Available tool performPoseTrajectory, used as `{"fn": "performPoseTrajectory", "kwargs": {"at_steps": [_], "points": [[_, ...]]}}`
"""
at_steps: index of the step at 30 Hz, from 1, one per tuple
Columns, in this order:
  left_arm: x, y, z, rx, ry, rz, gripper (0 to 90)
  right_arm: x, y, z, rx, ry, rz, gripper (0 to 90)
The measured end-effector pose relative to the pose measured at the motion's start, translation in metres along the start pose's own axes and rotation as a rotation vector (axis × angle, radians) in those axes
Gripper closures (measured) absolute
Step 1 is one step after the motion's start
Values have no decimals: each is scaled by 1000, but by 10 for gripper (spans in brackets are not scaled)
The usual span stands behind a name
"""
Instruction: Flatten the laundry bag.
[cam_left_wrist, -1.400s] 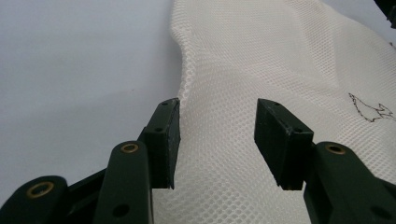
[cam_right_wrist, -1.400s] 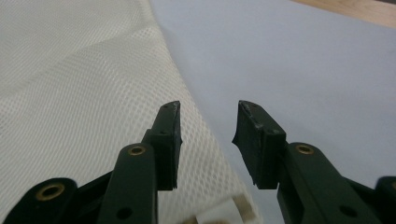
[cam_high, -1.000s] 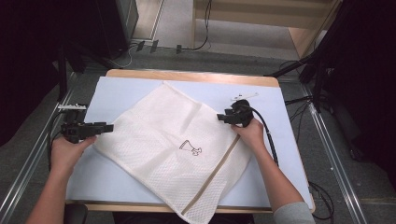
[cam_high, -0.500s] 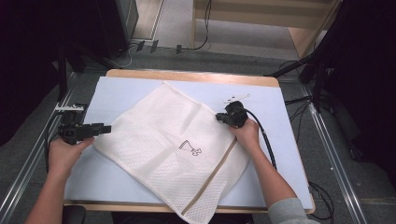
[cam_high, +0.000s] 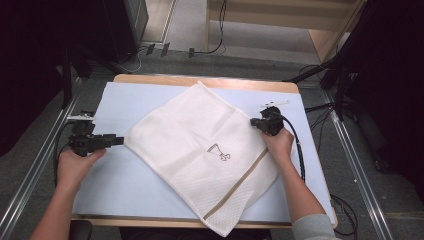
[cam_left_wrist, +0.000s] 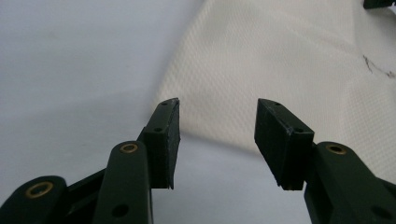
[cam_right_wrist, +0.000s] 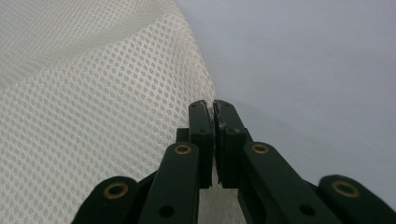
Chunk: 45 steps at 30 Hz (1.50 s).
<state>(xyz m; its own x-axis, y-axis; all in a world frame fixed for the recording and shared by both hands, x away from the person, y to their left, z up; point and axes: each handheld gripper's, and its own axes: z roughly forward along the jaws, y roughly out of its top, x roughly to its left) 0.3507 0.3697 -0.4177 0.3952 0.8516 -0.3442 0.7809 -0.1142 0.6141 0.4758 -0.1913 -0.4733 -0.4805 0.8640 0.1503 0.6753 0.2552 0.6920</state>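
Item: white mesh bag (cam_high: 205, 150), spread flat as a diamond on my pale blue table (cam_high: 120, 100), one corner hanging off the near edge at 6 o'clock. A small dark clip-like item (cam_high: 218, 151) lies at its centre; too small to identify.

My left gripper (cam_high: 119, 140), at the bag's 9 o'clock corner: jaws spread, empty.

My right gripper (cam_high: 253, 121), at 3 o'clock: jaws pressed together, apparently pinching the mesh edge.
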Motion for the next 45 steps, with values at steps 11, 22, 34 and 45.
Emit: {"fn": "performPoseTrajectory", "kwargs": {"at_steps": [11,22,34,45], "points": [[-47,-5,44,71,11,62,491,-12,-14,-13,-14,-35,22,878],[-71,-7,73,68,79,78,445,-9,-15,-14,-15,-40,15,876],[-68,3,81,83,26,7,889,-9,-15,-14,-13,-29,21,877],[-33,28,68,18,31,-45,895,5,-30,-35,-2,23,-13,876]]}}
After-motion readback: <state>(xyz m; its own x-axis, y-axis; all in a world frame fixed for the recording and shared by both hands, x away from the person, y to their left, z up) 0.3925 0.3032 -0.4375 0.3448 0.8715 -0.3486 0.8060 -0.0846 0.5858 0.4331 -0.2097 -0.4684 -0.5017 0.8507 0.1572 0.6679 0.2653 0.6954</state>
